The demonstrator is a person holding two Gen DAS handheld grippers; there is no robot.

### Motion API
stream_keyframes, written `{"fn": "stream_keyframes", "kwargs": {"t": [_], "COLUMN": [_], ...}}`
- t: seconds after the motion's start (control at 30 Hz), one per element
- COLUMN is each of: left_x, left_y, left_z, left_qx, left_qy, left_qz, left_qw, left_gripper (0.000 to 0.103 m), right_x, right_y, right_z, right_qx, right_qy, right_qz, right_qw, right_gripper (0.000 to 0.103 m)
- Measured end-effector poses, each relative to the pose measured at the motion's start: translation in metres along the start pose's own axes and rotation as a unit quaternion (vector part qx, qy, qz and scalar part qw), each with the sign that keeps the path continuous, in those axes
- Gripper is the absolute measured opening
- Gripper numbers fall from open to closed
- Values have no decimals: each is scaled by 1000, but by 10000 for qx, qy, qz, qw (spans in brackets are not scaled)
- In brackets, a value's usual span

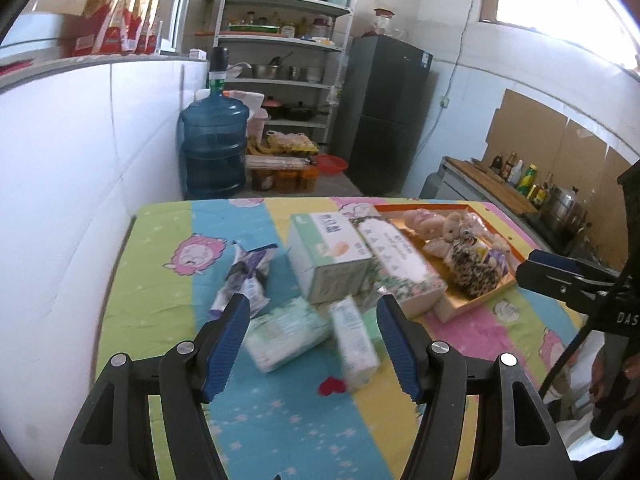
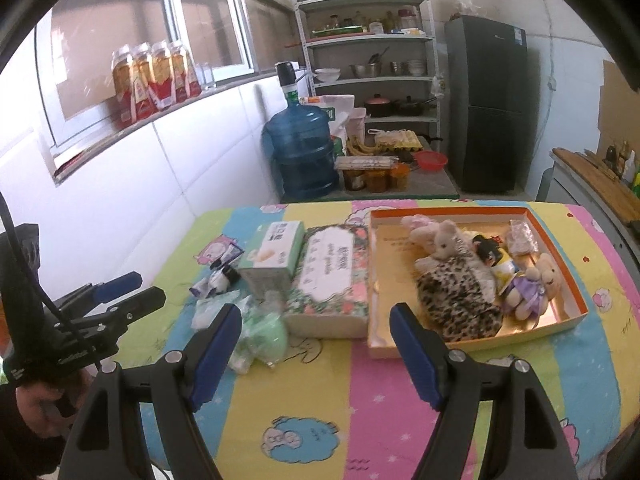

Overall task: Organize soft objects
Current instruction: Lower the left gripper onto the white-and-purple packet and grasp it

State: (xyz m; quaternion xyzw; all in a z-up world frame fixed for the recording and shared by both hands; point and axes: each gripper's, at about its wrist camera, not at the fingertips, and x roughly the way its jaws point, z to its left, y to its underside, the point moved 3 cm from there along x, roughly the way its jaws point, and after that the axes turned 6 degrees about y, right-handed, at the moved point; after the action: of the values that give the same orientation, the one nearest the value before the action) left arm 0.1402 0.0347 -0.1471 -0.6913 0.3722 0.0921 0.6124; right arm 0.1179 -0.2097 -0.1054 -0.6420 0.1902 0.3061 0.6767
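left wrist: over table's (image 1: 160,280) left | right wrist: right | shared: orange box (image 2: 576,292)

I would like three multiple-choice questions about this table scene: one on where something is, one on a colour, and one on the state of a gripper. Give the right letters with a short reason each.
1. Where do the plush toys lie?
A. inside the shallow tray
B. on top of the floral box
C. on the floor

2. What colour is the tray's rim?
A. black
B. orange
C. white

3. How does the right gripper stand?
A. shut on a toy
B. shut on a tissue pack
C. open, holding nothing

Answers: 1 A, the plush toys lie within the walls of the tray, beside the floral box. 2 B, its rim shows orange. 3 C, the right gripper has its pads wide apart above the tablecloth, with nothing between them.
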Motion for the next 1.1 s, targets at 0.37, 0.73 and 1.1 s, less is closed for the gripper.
{"fn": "stream_keyframes", "kwargs": {"t": [0.37,0.73,1.1], "left_x": [19,63,156], "left_y": [22,-3,-24], "left_z": [32,62,84], "left_qx": [108,-99,-213], "left_qy": [393,44,-230], "left_qz": [201,235,1019], "left_qw": [9990,9997,9943], "left_gripper": [67,67,67], "right_x": [-7,-10,-9], "right_y": [18,24,29], "right_z": [31,28,7], "right_qx": [-230,-160,-36], "right_qy": [173,366,583], "right_qz": [182,296,406], "right_qw": [9994,9988,9975], "right_gripper": [76,76,76]}}
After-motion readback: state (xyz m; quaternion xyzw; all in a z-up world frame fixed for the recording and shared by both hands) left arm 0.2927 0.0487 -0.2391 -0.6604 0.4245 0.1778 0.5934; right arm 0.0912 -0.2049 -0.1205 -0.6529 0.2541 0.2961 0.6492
